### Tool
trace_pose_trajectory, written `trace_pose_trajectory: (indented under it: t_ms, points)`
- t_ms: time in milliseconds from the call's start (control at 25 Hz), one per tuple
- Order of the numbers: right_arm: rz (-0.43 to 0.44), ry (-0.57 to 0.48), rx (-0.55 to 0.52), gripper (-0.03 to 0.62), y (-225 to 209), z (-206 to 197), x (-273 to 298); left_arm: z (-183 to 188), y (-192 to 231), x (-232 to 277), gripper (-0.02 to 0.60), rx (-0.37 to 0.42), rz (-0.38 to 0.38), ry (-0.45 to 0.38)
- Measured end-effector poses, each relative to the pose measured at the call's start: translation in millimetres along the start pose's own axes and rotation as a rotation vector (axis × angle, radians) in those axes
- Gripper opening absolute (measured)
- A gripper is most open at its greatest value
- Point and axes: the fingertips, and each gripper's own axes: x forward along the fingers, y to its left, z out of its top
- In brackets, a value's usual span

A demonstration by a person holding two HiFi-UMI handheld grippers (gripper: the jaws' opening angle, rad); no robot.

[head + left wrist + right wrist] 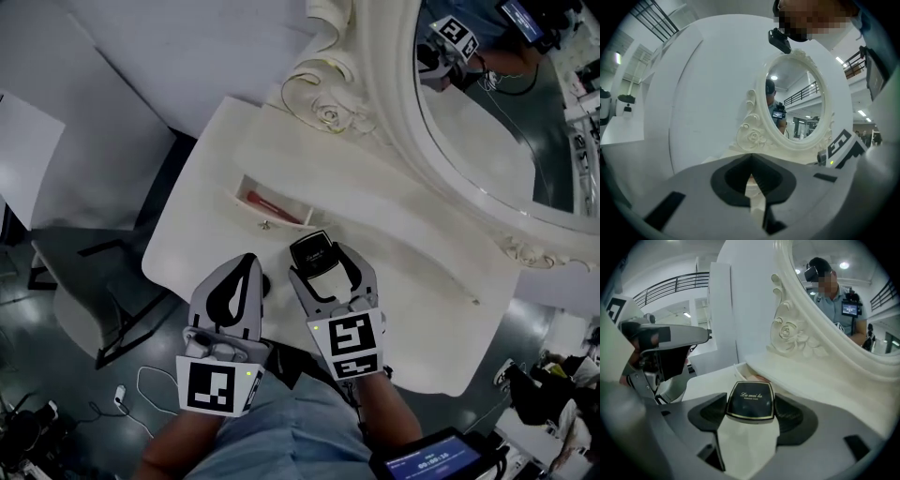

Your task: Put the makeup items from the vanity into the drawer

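Head view: the right hand-held gripper (319,258) is closed on a black powder compact (313,253), which is gripped by its two sides. The compact is held over the white worktop (431,291), just short of the open drawer (253,217). A red item (277,207) is seen lying inside the drawer.

Right gripper view: the compact is held flat and lid-up between the jaw pads. A gold rim and lettering are visible on the lid. The open drawer is seen straight beyond it, under the ornate mirror (843,296). Whether the compact touches the worktop cannot be told.

Left gripper view: the left hand-held gripper (751,159) is shown with its jaws brought together and nothing held between them. In the head view it is placed just beside the right one, at the near edge of the worktop.
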Motion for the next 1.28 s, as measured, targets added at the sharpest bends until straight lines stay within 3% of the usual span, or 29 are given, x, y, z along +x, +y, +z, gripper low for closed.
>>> trace_pose_trajectory:
  t_ms: [320,720,920,1120,1280]
  points:
    - [0.105,0.044,0.02,0.321,13,26,45,0,48,15,0.0,-0.043,0.071,0.015]
    - [0.195,0.117,0.091,0.321,19,41,72,4,80,40,0.0,-0.08,0.083,0.014]
    - [0.216,0.096,0.18,0.321,22,49,77,4,89,49,0.0,-0.089,0.082,0.018]
    - [0.229,0.083,0.346,0.321,13,55,80,3,90,54,0.0,-0.093,0.076,0.024]
    - [0.184,0.066,0.314,0.322,11,58,79,4,90,55,0.0,-0.095,0.069,0.026]
